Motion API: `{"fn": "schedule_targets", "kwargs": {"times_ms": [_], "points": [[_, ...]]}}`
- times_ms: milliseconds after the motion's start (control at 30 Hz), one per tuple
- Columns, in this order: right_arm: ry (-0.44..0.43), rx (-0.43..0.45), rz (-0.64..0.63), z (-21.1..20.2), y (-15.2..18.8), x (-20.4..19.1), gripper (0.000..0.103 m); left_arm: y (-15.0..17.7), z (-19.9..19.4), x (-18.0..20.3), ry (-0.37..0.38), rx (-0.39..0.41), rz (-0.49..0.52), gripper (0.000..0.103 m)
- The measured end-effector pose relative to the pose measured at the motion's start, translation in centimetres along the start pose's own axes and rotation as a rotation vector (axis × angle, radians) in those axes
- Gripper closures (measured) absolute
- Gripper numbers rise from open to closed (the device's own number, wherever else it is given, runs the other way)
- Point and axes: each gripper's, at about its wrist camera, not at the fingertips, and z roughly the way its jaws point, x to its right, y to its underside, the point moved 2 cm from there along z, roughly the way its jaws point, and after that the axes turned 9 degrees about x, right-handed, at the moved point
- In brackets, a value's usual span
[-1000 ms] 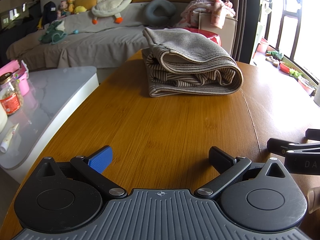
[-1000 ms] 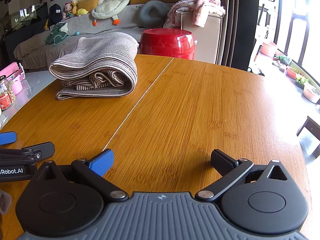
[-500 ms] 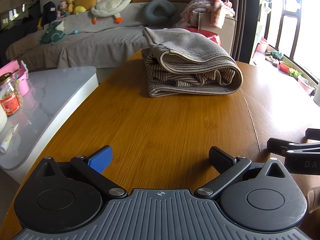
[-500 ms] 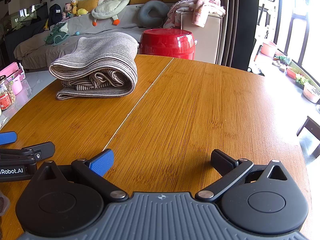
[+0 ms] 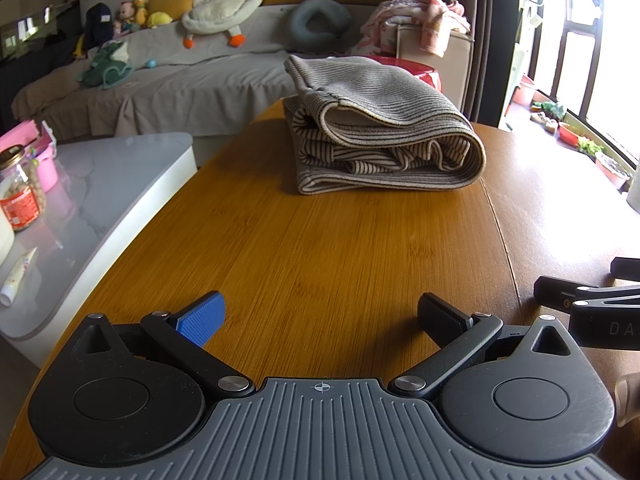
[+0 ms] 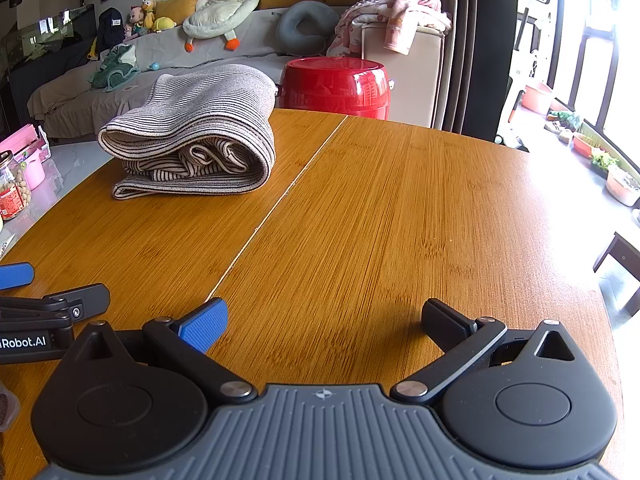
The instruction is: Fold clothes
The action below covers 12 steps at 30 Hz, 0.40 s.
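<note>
While both claws rest low over the near end of the wooden counter [image 5: 320, 248], neither touches cloth. Left claw [image 5: 320, 314]: fingers spread wide, nothing between them. Right claw [image 6: 324, 318]: same, fingers wide apart, empty.

Striped garment [image 5: 380, 136] lies folded in a thick bundle on the far part of the counter, well apart from both claws.

Left wrist view: garment sits centre-frame, its rolled fold to the right; a grey side table [image 5: 100, 184] with a jar [image 5: 20, 196] and a tube [image 5: 18, 272] lies to the left; the right claw's fingers enter at the right edge.

Right wrist view only: garment [image 6: 196, 132] lies left of the counter's seam [image 6: 280, 200]; the red stool [image 6: 336, 86] beyond the far edge shows in full, whereas the garment mostly hides it in the left view. The left claw's blue and black fingertips enter at the left edge. Counter right of the seam carries nothing.

Both views: sofa [image 6: 160, 68] with plush duck [image 6: 224, 4] behind.
</note>
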Motion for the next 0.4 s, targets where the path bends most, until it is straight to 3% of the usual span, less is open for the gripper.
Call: {"fn": "schedule_targets", "kwargs": {"times_ms": [267, 400], "points": [[0.038, 0.007, 0.019, -0.3, 0.2, 0.0, 0.0, 0.0, -0.1, -0.3, 0.016, 0.005, -0.01, 0.0], [0.068, 0.016, 0.037, -0.4, 0.4, -0.1, 0.0, -0.2, -0.4, -1.1, 0.074, 0.024, -0.052, 0.0]]}}
